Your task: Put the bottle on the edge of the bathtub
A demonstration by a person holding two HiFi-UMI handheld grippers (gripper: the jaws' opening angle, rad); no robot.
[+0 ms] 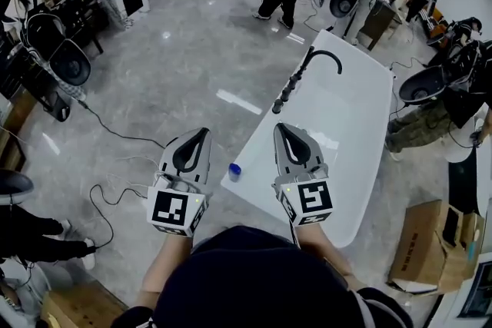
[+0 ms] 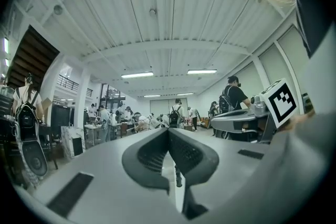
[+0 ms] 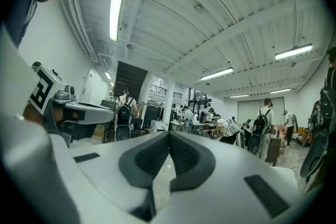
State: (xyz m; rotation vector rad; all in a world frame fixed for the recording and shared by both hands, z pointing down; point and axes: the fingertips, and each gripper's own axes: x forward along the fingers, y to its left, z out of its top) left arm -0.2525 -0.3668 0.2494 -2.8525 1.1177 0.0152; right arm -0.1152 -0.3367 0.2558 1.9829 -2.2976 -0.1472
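A small bottle with a blue cap (image 1: 234, 172) stands on the near left rim of the white bathtub (image 1: 361, 81). It is apart from both grippers, lower in the head view and between them. My left gripper (image 1: 202, 133) is raised over the floor beside the tub, jaws shut and empty. My right gripper (image 1: 280, 127) hovers over the tub's near end, also shut with nothing in it. The left gripper view has the left gripper (image 2: 168, 131) pointing level into the room. The right gripper view has the right gripper (image 3: 169, 134) doing the same. Neither shows the bottle.
A black curved faucet (image 1: 311, 64) with knobs stands on the tub's left rim. Cables (image 1: 115, 136) run over the grey floor at the left. Cardboard boxes (image 1: 427, 246) sit at the right. Several people work around the room, one crouching by the tub's right side (image 1: 419, 127).
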